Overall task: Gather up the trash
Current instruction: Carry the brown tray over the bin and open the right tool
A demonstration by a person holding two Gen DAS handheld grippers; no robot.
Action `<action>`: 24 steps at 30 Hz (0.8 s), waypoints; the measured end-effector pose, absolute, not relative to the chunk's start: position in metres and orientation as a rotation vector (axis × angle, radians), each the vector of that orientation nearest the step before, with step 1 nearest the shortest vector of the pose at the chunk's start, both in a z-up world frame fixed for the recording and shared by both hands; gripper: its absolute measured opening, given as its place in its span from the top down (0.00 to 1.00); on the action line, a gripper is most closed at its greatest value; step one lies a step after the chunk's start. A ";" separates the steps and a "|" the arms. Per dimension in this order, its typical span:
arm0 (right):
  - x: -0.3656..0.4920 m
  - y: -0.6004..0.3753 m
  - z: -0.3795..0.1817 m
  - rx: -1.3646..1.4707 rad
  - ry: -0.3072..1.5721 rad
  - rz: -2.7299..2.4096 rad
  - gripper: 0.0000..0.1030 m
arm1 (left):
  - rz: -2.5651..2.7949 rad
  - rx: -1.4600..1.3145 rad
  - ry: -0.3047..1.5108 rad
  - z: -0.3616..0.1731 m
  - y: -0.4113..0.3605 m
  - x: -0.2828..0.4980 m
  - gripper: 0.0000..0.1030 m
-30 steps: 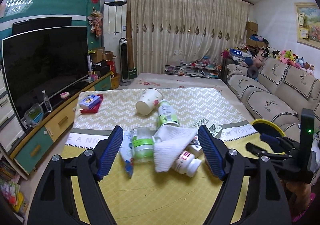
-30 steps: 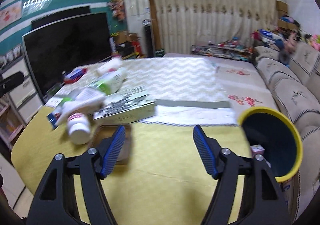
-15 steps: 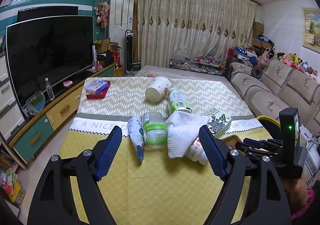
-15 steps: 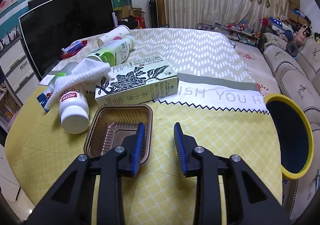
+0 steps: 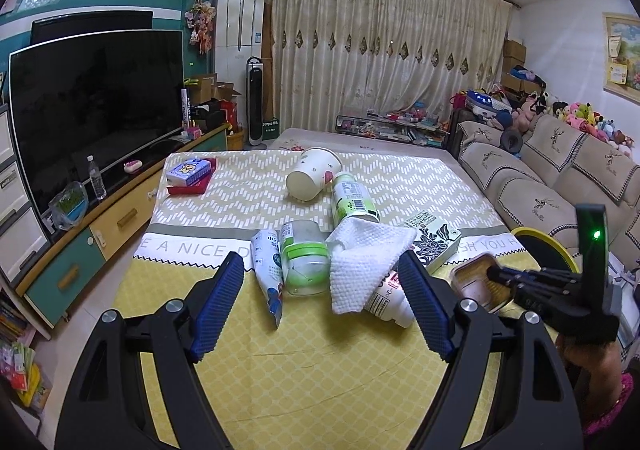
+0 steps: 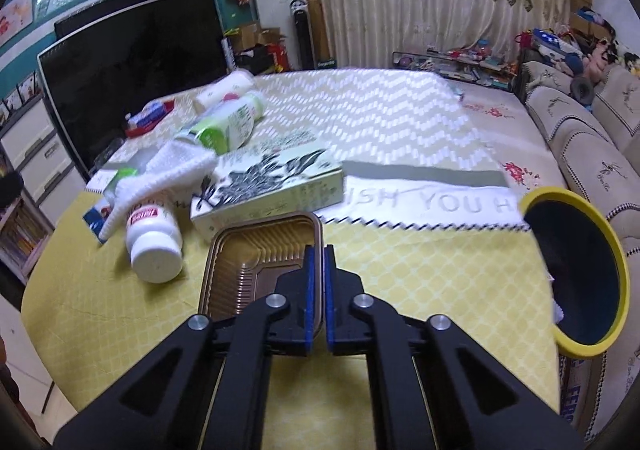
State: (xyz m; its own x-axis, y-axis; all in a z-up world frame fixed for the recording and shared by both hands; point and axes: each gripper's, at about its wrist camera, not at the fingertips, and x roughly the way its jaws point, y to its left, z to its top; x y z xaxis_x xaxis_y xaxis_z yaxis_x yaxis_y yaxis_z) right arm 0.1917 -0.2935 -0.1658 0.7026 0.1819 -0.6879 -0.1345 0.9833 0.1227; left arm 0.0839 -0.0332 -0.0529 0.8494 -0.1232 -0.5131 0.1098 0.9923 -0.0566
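The right tool [image 6: 316, 290] has closed on the near right rim of a shallow brown plastic tray [image 6: 256, 262], one blue pad inside the wall and one outside. Pinching the thin edge looks like the only workable hold, since the tray is too wide to span. The tray sits flat on the yellow cloth of the bench [image 6: 420, 290], touching the patterned tea box [image 6: 272, 178] behind it, with a white pill bottle [image 6: 154, 246] lying on its side just to the left.

A yellow-rimmed bin [image 6: 576, 270] stands at the right edge of the bench, its mouth tipped toward the tool, which probably makes it the place for the tray.

The left tool [image 5: 320, 310] hangs open and empty above the cloth, aimed at the rest of the litter: a white cloth [image 5: 368, 262] draped over the pill bottle, a clear jar with a green band [image 5: 304, 262], a squeezed tube [image 5: 268, 266], a green bottle [image 5: 352, 202] and a tipped paper cup [image 5: 312, 178]. It seems to be waiting its turn. The tray is not yet lifted.
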 end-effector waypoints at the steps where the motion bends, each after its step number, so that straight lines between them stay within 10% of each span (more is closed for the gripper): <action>1: 0.191 -0.299 -0.164 0.072 0.765 0.168 0.96 | -0.124 -0.024 0.544 -0.053 -0.035 0.084 0.24; 24: 0.203 -0.499 -0.171 0.234 0.707 -0.375 0.96 | -0.159 0.011 0.570 -0.060 -0.053 0.093 0.24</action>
State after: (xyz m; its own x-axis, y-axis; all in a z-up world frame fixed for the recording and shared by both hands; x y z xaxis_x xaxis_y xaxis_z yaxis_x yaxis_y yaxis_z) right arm 0.2035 -0.4991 -0.1712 0.6982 -0.2547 -0.6691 0.4106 0.9080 0.0829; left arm 0.0934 -0.0525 -0.0595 0.8300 -0.1467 -0.5381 0.1526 0.9877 -0.0339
